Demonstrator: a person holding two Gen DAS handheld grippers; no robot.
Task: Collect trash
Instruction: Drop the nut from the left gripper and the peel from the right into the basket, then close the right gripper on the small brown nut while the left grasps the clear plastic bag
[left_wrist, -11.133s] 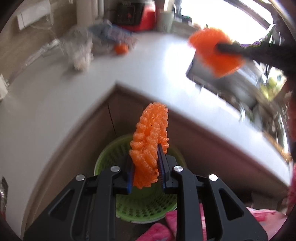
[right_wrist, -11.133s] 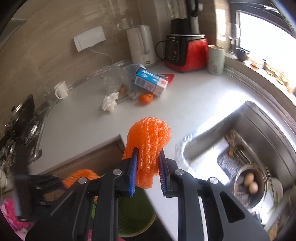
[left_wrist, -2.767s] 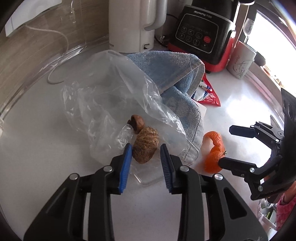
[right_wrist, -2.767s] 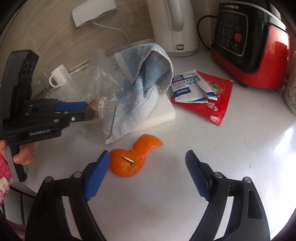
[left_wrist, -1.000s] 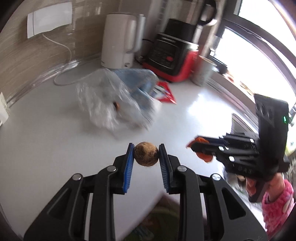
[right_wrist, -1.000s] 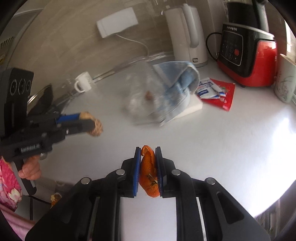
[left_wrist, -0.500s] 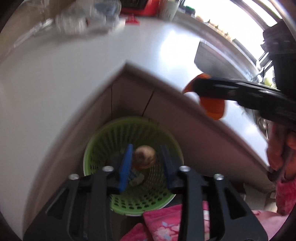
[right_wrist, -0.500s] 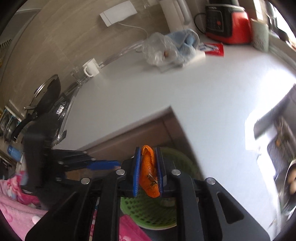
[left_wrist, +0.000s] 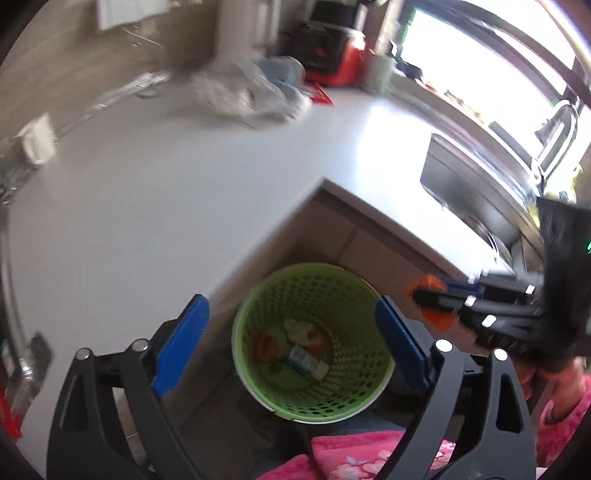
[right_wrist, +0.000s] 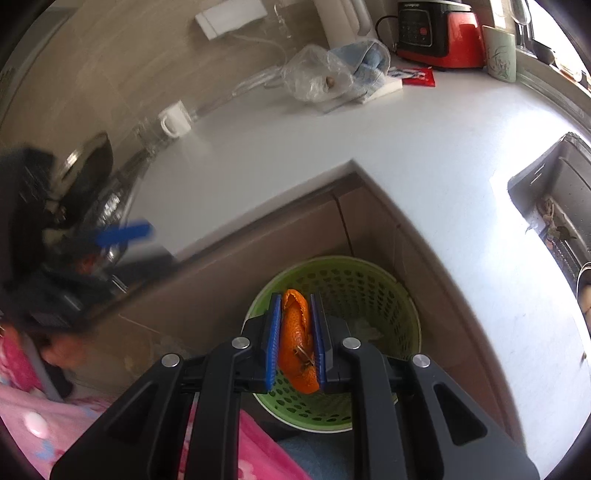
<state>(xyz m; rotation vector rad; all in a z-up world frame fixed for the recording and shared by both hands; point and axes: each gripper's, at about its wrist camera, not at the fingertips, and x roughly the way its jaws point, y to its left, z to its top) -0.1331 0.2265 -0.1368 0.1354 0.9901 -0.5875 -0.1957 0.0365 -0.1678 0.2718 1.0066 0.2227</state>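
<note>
Clamping curled orange peel (right_wrist: 297, 343) over the green perforated plastic bin (right_wrist: 388, 288), the right gripper (right_wrist: 294, 341) risks overshooting (left gripper (left_wrist: 291, 345) opening, empty).

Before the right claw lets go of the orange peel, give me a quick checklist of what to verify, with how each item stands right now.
1. Right claw grips the orange peel: ok, both blue pads press on it.
2. Peel is over the green waste basket: ok in the right wrist view; the left wrist view shows it nearer the rim, so cannot tell exactly.
3. Basket has room: ok, only a few scraps lie at the bottom.
4. Left claw is out of the way: cannot tell; its jaws are opening with nothing between them, and it hangs over the basket.
5. Trash left on the worktop: not ok, the plastic bag and red wrapper remain.
</note>
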